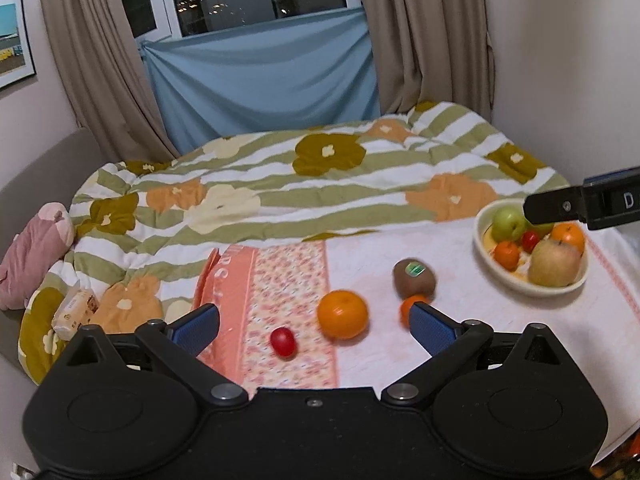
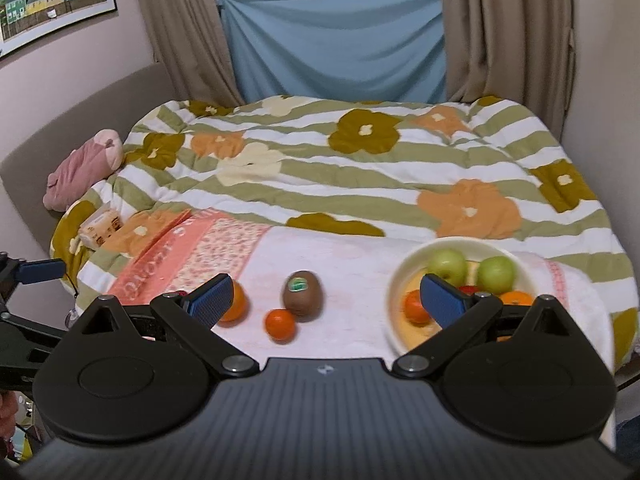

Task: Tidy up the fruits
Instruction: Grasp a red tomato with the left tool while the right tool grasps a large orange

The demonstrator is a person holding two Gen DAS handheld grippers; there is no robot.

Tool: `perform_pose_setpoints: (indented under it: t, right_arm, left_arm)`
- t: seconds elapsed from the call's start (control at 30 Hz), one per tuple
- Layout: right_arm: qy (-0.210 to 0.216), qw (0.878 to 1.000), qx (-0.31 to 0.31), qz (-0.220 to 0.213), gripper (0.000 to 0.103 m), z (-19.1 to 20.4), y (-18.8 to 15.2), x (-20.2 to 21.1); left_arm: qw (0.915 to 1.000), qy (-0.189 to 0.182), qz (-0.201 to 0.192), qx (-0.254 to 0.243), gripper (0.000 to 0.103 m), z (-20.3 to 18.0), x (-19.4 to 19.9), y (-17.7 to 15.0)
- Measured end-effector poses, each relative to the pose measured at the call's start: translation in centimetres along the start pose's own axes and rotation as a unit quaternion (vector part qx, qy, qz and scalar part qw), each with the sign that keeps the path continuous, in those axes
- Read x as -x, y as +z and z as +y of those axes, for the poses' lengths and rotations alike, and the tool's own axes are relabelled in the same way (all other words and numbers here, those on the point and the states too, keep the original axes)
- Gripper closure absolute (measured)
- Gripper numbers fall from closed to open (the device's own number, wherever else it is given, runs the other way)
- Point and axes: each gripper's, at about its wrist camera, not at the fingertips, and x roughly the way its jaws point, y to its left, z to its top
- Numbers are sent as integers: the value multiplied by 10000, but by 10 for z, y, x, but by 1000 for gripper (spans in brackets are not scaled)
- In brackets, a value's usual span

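Left wrist view: a flowered, green-striped quilt (image 1: 320, 184) fills the bed behind the cream fruit bowl (image 1: 486, 258), the landmark on a pale towel (image 1: 460, 344). Left gripper (image 1: 316, 326) and right gripper (image 2: 326, 300) both stand spread wide, nothing between the pads. A pink plush (image 1: 32, 256) lies far left of the bowl. Left of the bowl sit a kiwi (image 1: 414, 278) with a green sticker, its print unreadable, then a large orange (image 1: 342, 314), a small mandarin (image 1: 410, 306) partly hidden by a gripper finger, and a red tomato (image 1: 283, 342) farthest. The right gripper's finger, marked "D", overlaps the bowl's far rim
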Motion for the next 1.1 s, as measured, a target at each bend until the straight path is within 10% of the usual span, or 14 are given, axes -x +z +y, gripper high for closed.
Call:
perform_pose_setpoints:
  t: [1.1]
  right_arm:
    - [78,9953,-144,957,0,113,-40,-201]
  left_arm:
    - [9799,-1121,1131,-1202,46,60,-169,-42]
